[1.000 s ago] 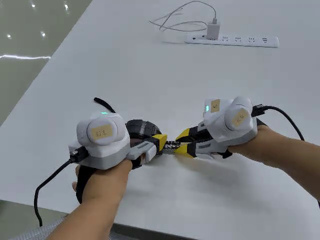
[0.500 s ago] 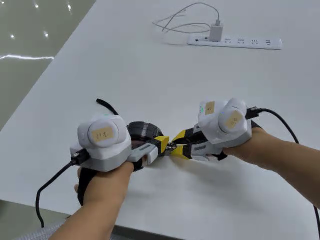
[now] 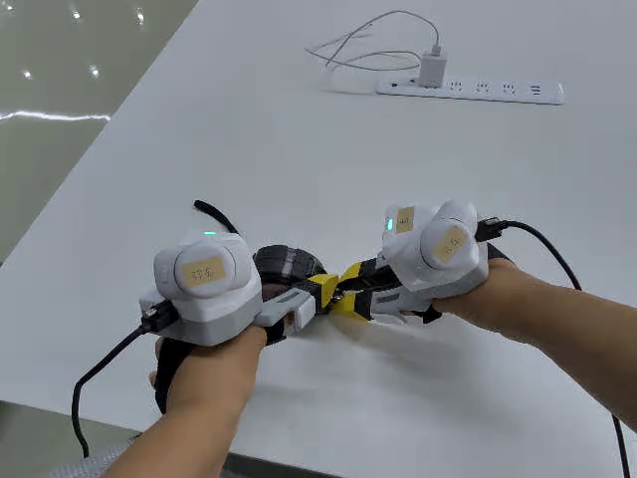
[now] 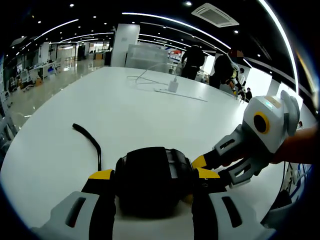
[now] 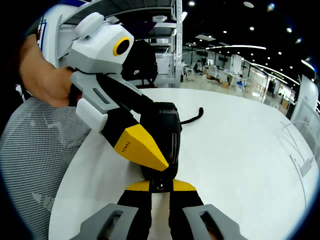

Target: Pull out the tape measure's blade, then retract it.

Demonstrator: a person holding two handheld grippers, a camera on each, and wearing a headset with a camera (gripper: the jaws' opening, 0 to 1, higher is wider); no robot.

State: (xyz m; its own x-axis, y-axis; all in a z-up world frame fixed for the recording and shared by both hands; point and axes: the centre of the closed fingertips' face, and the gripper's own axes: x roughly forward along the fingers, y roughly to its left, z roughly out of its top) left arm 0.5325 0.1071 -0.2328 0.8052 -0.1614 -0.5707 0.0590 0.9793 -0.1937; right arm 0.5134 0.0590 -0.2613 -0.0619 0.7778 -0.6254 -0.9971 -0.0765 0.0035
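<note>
White counter (image 3: pixel 249 129) runs away from me toward a power strip (image 3: pixel 468 90) with a charger (image 3: pixel 432 68) plugged into it and a white cable (image 3: pixel 348 45) looped beside it. Near my edge of the counter, my left claw (image 3: pixel 304 284) is clamped around the black tape measure (image 3: pixel 287 262), one yellow-tipped jaw on each side of the case. The case looks to be resting on the counter. Its black strap (image 3: pixel 211 212) trails across the surface behind it. My right claw (image 3: pixel 346 289) faces the left one, tips nearly meeting its tips. It is pinched narrow on the blade tip (image 5: pixel 160 185), right at the mouth of the case, and hardly any blade shows between case and jaws. Seen from my left claw, the right one reaches in from the right. Some people (image 4: pixel 195 57) stand at the far end of the room.
</note>
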